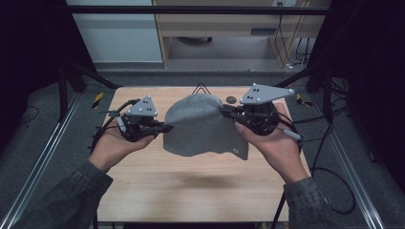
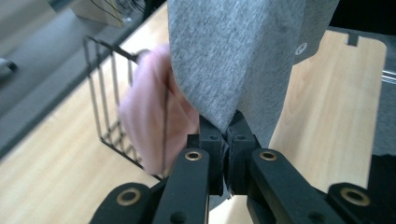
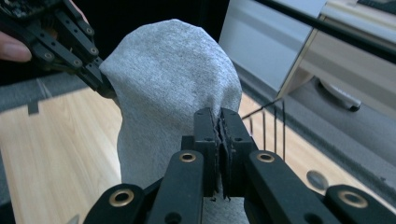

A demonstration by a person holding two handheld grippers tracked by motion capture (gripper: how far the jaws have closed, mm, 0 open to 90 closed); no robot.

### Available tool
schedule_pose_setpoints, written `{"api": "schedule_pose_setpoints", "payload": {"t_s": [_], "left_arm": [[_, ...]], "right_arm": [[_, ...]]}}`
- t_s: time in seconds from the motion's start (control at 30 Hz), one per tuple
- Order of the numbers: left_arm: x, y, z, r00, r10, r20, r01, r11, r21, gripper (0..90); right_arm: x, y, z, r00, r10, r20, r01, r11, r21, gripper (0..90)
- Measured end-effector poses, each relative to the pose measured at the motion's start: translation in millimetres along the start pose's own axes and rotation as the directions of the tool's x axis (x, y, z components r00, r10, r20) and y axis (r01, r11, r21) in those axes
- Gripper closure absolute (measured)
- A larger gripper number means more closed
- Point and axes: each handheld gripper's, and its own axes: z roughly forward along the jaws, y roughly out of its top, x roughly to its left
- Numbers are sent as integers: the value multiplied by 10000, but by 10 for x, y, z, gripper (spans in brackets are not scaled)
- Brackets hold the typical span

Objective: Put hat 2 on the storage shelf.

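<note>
A grey cloth (image 1: 203, 126) hangs in the air over the wooden table (image 1: 191, 191), stretched between both grippers. My left gripper (image 1: 167, 127) is shut on the cloth's left edge. In the left gripper view the grey cloth (image 2: 233, 60) rises from the closed jaws of that gripper (image 2: 227, 123). My right gripper (image 1: 224, 110) is shut on the cloth's upper right edge. The right gripper view has its jaws (image 3: 219, 116) pinching the grey cloth (image 3: 173, 84), with the left gripper (image 3: 105, 84) clamped on the far side. The cloth's lower hem hangs free above the table.
A wire basket (image 2: 100, 93) stands at the table's far edge and holds a pink cloth (image 2: 154, 121); its wire top (image 1: 201, 88) pokes up behind the grey cloth. A small dark round thing (image 1: 231, 99) lies near it. Metal rails flank the table.
</note>
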Motion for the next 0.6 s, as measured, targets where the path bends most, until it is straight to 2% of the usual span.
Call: {"api": "schedule_pose_setpoints", "payload": {"t_s": [0.07, 0.1, 0.13, 0.17, 0.2, 0.27, 0.4, 0.6], "left_arm": [[64, 120, -60, 9999, 59, -119, -62, 9996, -291, 875], [64, 120, -60, 9999, 59, -119, -62, 9996, -291, 875], [124, 196, -96, 9998, 36, -199, -46, 9989, -476, 875], [124, 196, -96, 9998, 36, -199, -46, 9989, -476, 876], [187, 261, -135, 9997, -27, -228, 10, 9973, -728, 876], [254, 305, -168, 9988, -1, -489, -43, 9960, -894, 875], [373, 345, -204, 9983, -226, -542, 155, 9918, -1272, 876], [447, 409, -200, 9976, -165, -675, 75, 9912, -1319, 876]], "right_arm": [[-49, 51, 2, 10000, 30, 33, -29, 10000, -63, 870], [-49, 51, 2, 10000, 30, 33, -29, 10000, -63, 870], [-119, 103, 29, 10000, 78, 23, -78, 9999, -74, 870], [-119, 103, 29, 10000, 78, 23, -78, 9999, -74, 870], [-181, 154, 65, 9999, 120, 14, -119, 9998, -148, 870], [-229, 213, 96, 10000, 75, 20, -74, 9998, -205, 870], [-298, 345, 131, 9999, -119, -19, 118, 9995, -298, 870], [-456, 489, 174, 9999, -8, 166, 18, 9982, -602, 870]]}}
